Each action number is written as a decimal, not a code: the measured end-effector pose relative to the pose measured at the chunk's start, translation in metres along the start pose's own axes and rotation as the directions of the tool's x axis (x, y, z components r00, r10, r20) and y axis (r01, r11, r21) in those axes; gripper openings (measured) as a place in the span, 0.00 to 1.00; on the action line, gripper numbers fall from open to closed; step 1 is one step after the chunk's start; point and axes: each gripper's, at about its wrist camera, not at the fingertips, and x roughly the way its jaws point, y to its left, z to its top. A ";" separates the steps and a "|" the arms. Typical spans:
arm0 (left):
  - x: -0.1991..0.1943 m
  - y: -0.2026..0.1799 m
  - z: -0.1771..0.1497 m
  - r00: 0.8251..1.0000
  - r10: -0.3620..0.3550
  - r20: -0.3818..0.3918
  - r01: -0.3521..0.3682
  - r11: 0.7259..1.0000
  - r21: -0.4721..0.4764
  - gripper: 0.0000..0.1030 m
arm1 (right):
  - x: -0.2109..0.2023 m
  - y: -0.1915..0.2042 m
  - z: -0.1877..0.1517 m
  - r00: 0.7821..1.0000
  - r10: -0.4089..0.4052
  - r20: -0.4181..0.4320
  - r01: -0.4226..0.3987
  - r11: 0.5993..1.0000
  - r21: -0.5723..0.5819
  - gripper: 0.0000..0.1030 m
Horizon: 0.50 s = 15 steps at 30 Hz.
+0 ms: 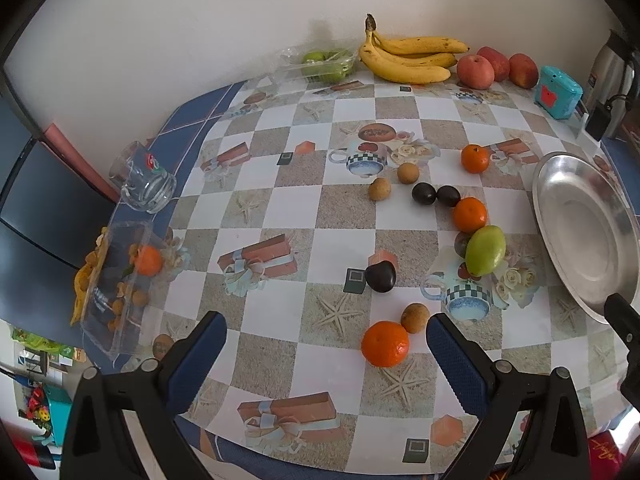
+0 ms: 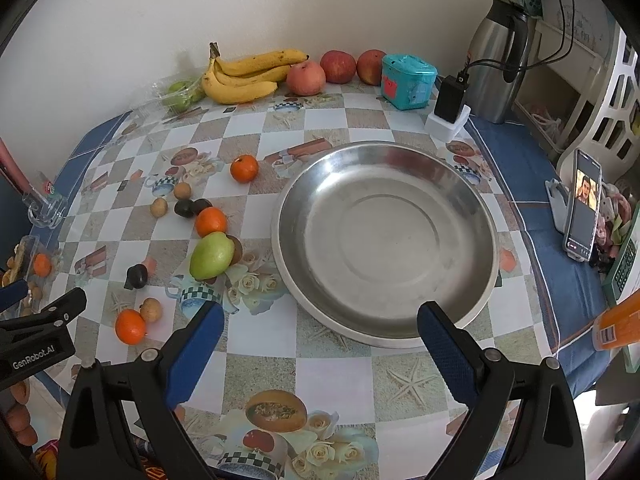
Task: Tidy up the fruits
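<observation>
Loose fruit lies on the checked tablecloth: a near orange (image 1: 385, 343) beside a small brown fruit (image 1: 415, 317), a dark plum (image 1: 380, 276), a green pear (image 1: 485, 250), two more oranges (image 1: 469, 214) (image 1: 475, 158) and two dark fruits (image 1: 435, 194). An empty steel plate (image 2: 386, 240) sits to their right. My left gripper (image 1: 326, 340) hangs open just before the near orange. Over the plate's near rim my right gripper (image 2: 320, 326) is open with nothing held. Bananas (image 2: 246, 74) and apples (image 2: 338, 66) rest against the back wall.
A clear tray (image 1: 116, 280) with an orange and small fruits sits at the left table edge, behind it a tipped glass mug (image 1: 144, 178). A teal box (image 2: 408, 80), a charger block (image 2: 450, 114), a steel thermos (image 2: 496, 64) and a propped phone (image 2: 582, 204) stand at right.
</observation>
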 end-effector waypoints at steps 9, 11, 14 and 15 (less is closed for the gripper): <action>0.004 -0.002 0.001 1.000 -0.007 -0.004 0.007 1.000 0.001 0.98 | 0.002 0.000 0.000 1.000 -0.004 -0.008 0.004 1.000 -0.004 0.95; 0.006 -0.004 0.002 1.000 -0.009 -0.008 0.009 1.000 0.003 0.98 | 0.004 0.000 0.000 1.000 -0.006 -0.011 0.006 1.000 -0.005 0.95; 0.010 -0.006 0.002 1.000 -0.013 -0.012 0.013 1.000 0.007 0.98 | 0.007 0.001 0.001 1.000 -0.008 -0.018 0.008 1.000 -0.008 0.95; 0.011 -0.006 0.002 1.000 -0.013 -0.012 0.014 1.000 0.008 0.98 | 0.008 0.001 0.001 1.000 -0.008 -0.021 0.008 1.000 -0.009 0.95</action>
